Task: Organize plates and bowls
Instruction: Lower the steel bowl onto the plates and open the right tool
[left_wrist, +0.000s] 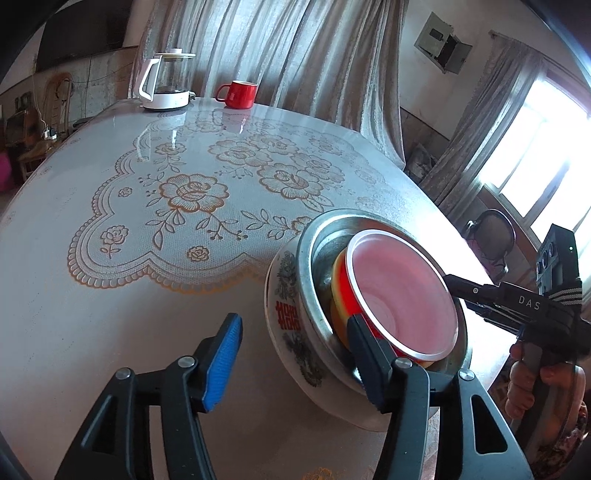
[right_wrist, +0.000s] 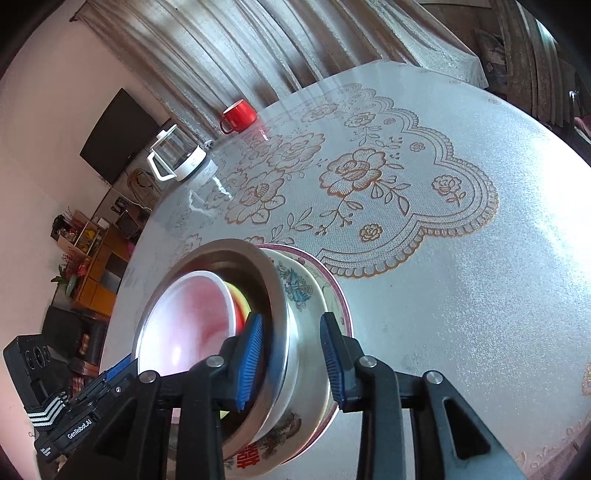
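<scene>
A stack of dishes stands near the table's front edge. A white floral ceramic bowl (left_wrist: 286, 314) holds a steel bowl (left_wrist: 314, 258), which holds a yellow bowl (left_wrist: 337, 284) and a red bowl with a pale inside (left_wrist: 402, 291). Under them lies a pink-rimmed plate (right_wrist: 341, 295). My left gripper (left_wrist: 291, 354) is open, its right finger inside the steel bowl and its left finger clear of the stack. My right gripper (right_wrist: 291, 358) is open and straddles the rims of the steel bowl (right_wrist: 280, 306) and the ceramic bowl (right_wrist: 306, 295). The right gripper's body shows in the left wrist view (left_wrist: 517, 310).
A white glass kettle (left_wrist: 166, 81) and a red mug (left_wrist: 238, 94) stand at the far edge of the round table (left_wrist: 110, 295) with its lace floral cover. Curtains hang behind. A chair (left_wrist: 491, 229) stands by the window at the right.
</scene>
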